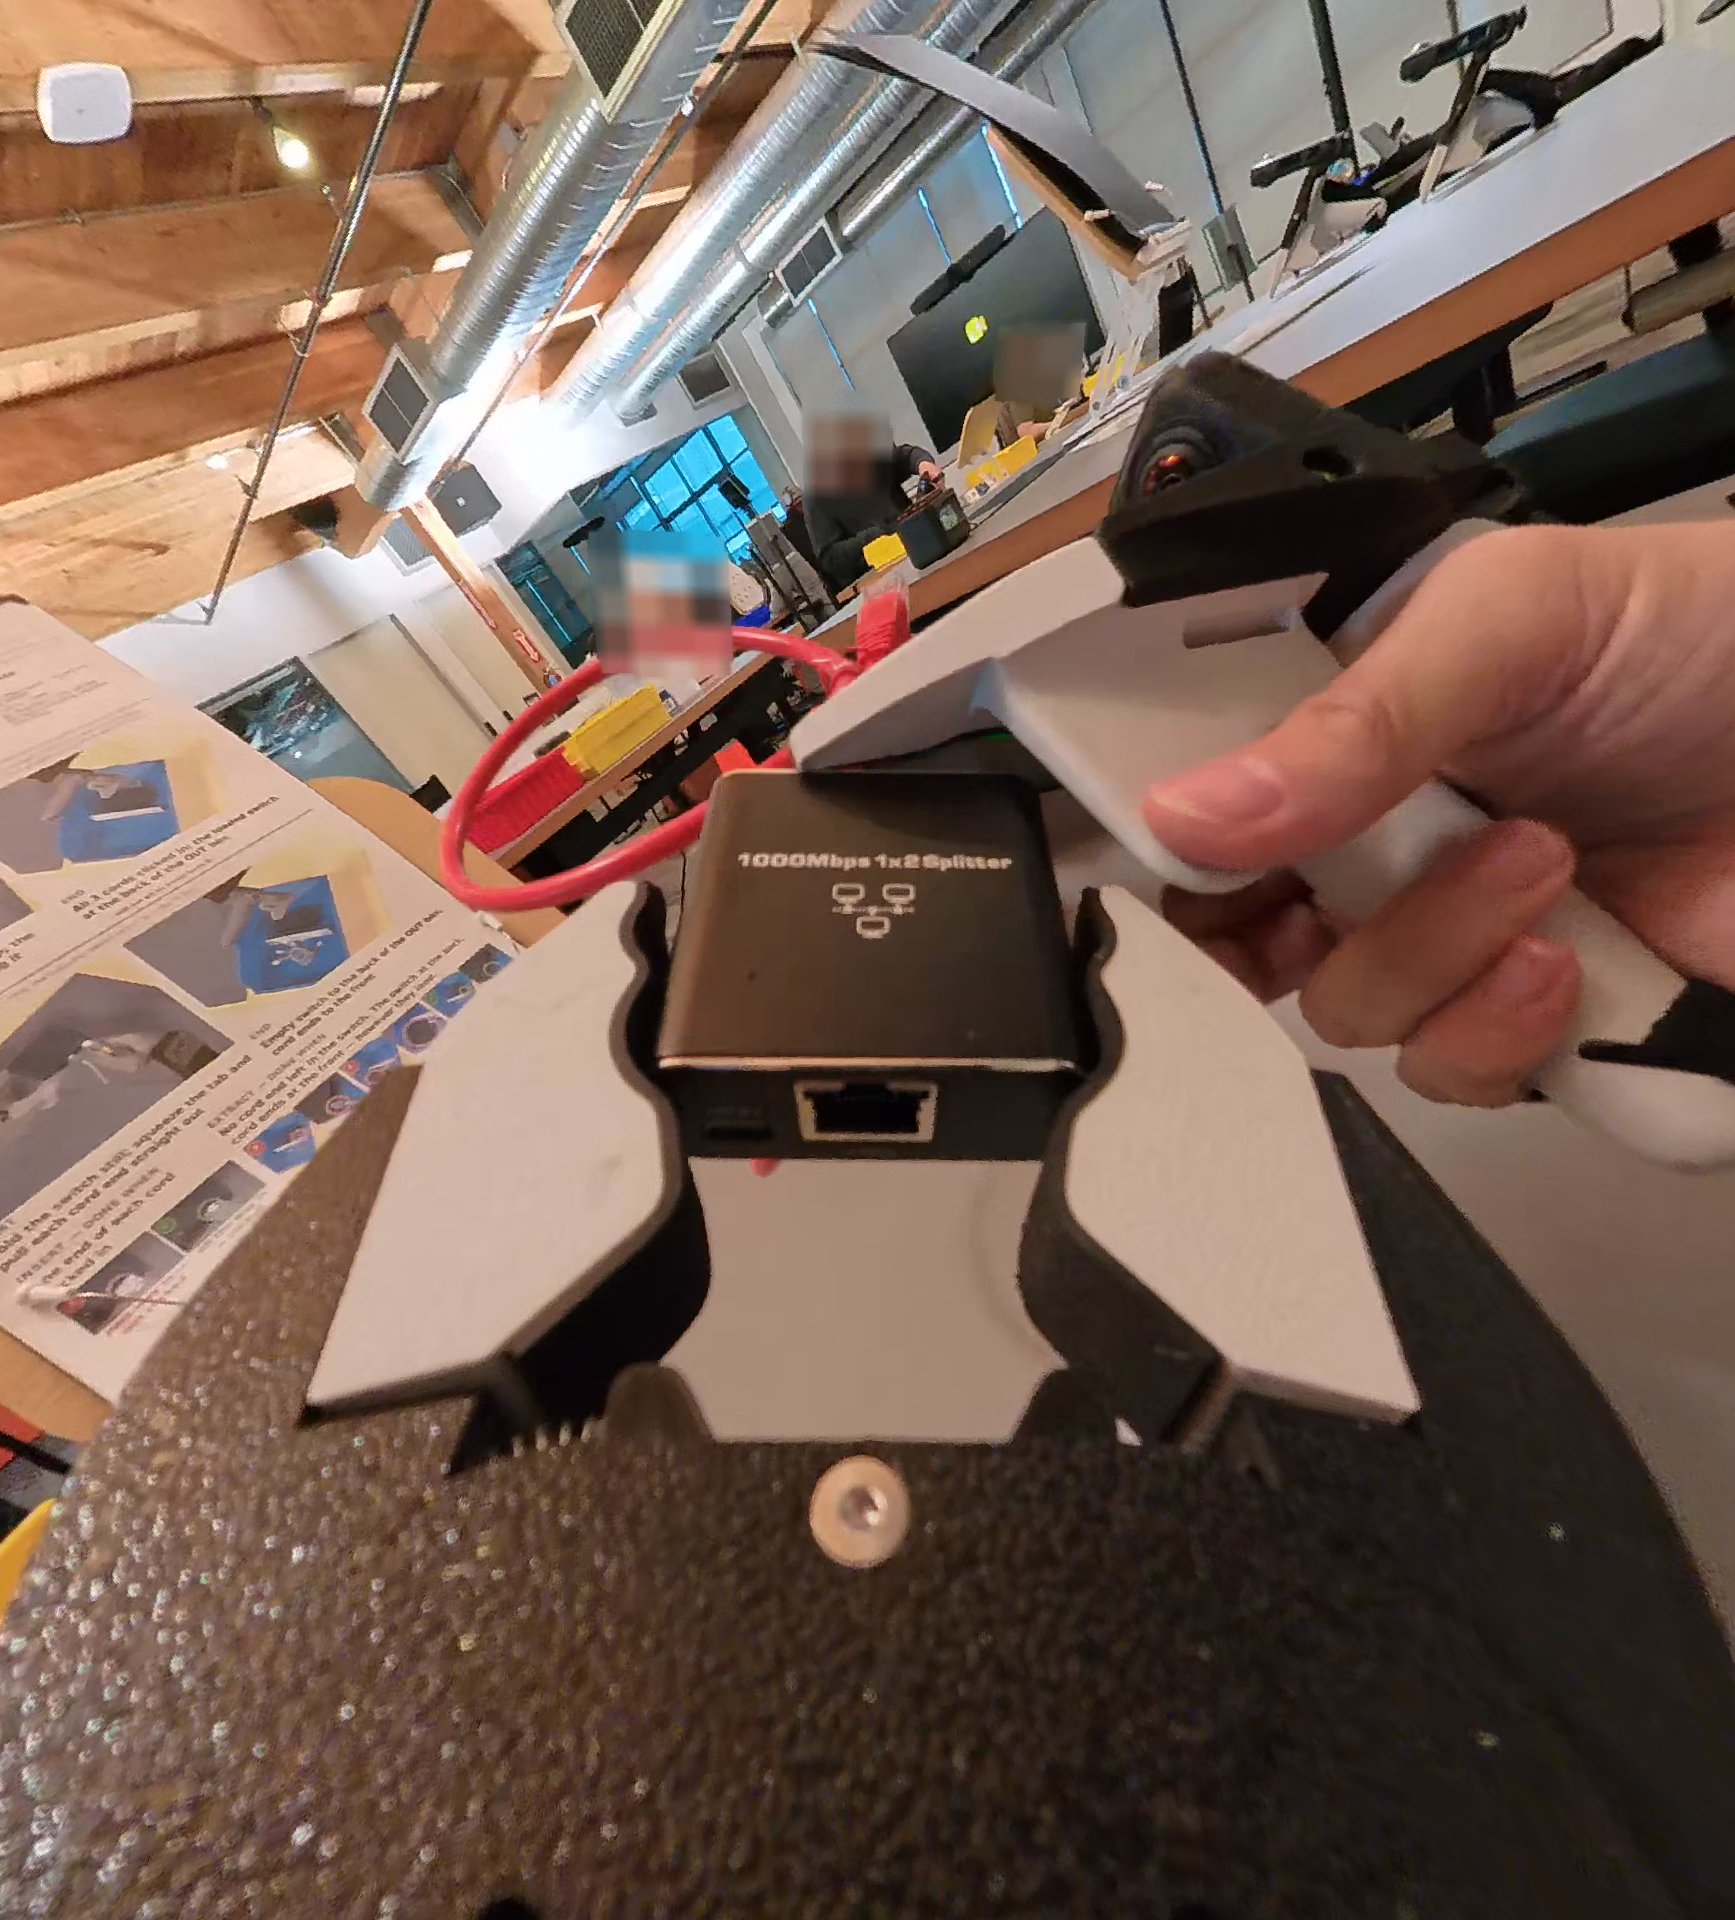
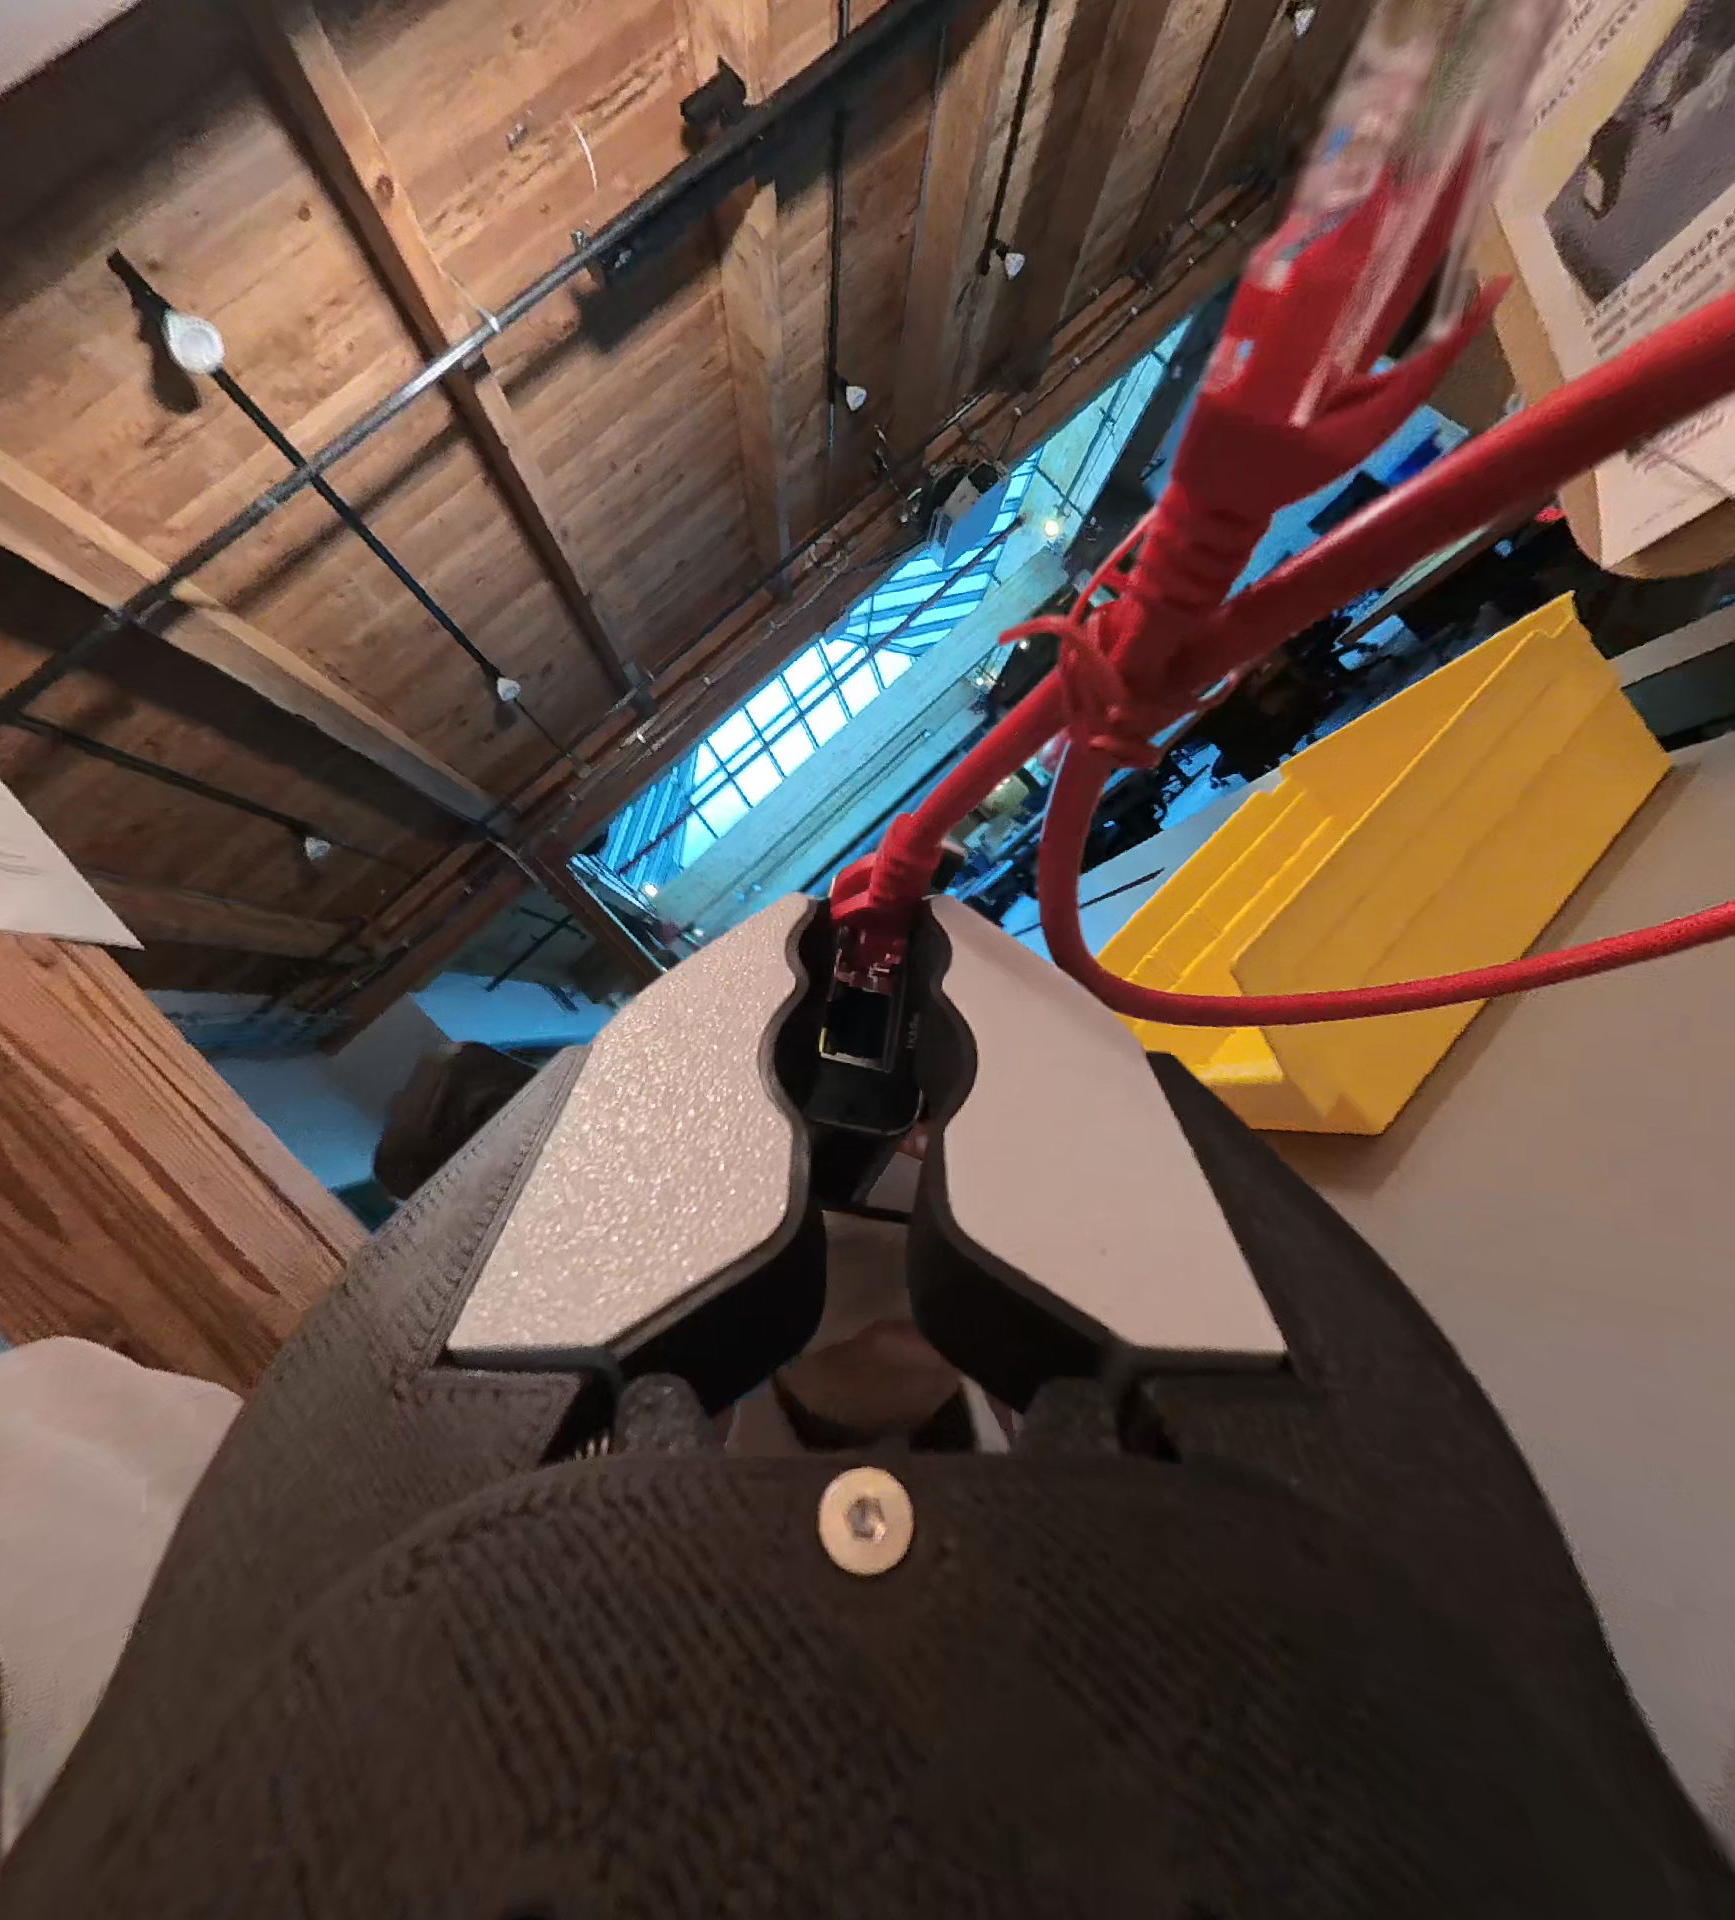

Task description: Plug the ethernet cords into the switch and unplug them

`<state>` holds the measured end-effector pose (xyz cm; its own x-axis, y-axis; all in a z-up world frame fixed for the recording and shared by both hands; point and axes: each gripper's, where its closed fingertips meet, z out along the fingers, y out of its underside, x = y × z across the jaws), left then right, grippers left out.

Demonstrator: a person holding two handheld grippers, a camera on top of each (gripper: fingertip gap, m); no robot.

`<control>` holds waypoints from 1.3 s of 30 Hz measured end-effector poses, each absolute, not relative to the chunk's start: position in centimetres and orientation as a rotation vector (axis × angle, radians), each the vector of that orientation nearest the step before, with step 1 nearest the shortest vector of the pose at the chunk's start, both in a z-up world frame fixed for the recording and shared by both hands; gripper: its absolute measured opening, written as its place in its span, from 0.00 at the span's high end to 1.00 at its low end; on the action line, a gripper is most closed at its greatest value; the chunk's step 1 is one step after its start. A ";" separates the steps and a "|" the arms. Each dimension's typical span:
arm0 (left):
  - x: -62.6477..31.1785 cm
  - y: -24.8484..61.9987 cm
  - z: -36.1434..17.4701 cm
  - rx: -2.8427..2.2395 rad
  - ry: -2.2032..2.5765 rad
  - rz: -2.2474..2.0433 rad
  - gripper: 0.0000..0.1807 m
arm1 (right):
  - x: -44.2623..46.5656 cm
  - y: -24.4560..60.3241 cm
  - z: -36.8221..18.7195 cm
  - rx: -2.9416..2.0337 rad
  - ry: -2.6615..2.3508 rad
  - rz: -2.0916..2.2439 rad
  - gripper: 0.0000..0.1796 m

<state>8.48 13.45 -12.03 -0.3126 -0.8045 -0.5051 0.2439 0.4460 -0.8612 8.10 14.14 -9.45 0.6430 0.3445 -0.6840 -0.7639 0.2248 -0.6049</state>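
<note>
Left gripper (image 1: 868,997), with its grey-faced black fingers, is clamped on the sides of the small black metal box that serves as the switch (image 1: 868,925), holding it up off the grey table (image 1: 1569,1351) with one empty port facing the left wrist camera. Right gripper (image 2: 868,930), held in a person's hand (image 1: 1528,790), is closed at the far end of that box, its fingertips pinching the red plug (image 2: 871,920) of a thin red ethernet cord (image 2: 988,758) right at the mouth of a port; beside it a second port (image 2: 855,1039) on that face stands empty. Whether the pinched plug is fully seated or only part way in I cannot tell. A second red plug (image 2: 1247,436) with its boot hangs loose in the air above, blurred, so at least one cord is clearly out of the switch. The red cable loops (image 1: 489,821) behind the box and over a yellow plastic bin (image 2: 1414,883). My judgement: the work is mid-cycle, with one connector being worked at the port, another free, and at least one more insertion or pull left
</note>
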 end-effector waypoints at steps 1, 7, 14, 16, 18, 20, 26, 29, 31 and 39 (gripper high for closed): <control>8.6 13.5 -12.1 -0.516 1.541 -1.149 0.59 | 8.2 14.2 -9.5 -1.108 0.447 0.786 0.91; 9.5 13.8 -13.1 -0.600 1.515 -1.178 0.59 | 8.8 14.5 -10.2 -1.201 0.388 0.661 0.91; 10.9 14.1 -15.7 -0.722 1.567 -1.169 0.58 | 10.3 14.7 -12.3 -1.323 0.342 0.525 0.90; 11.0 14.1 -16.2 -0.722 1.585 -1.182 0.58 | 10.4 14.7 -12.8 -1.357 0.333 0.485 0.90; 11.2 14.1 -16.8 -0.736 1.597 -1.199 0.58 | 10.5 14.6 -13.2 -1.404 0.309 0.424 0.90; 11.3 14.0 -17.1 -0.741 1.599 -1.207 0.58 | 10.5 14.6 -13.4 -1.433 0.292 0.383 0.91; 11.6 13.9 -17.6 -0.767 1.591 -1.209 0.58 | 10.3 14.4 -13.2 -1.517 0.230 0.239 0.91; 11.7 13.8 -17.7 -0.777 1.585 -1.209 0.58 | 10.2 14.3 -13.0 -1.545 0.201 0.177 0.91; 11.7 13.8 -17.8 -0.774 1.586 -1.193 0.58 | 10.2 14.3 -13.1 -1.545 0.195 0.170 0.91; 11.6 13.4 -17.8 -0.765 1.596 -1.224 0.58 | 9.9 13.9 -12.8 -1.637 0.085 -0.013 0.90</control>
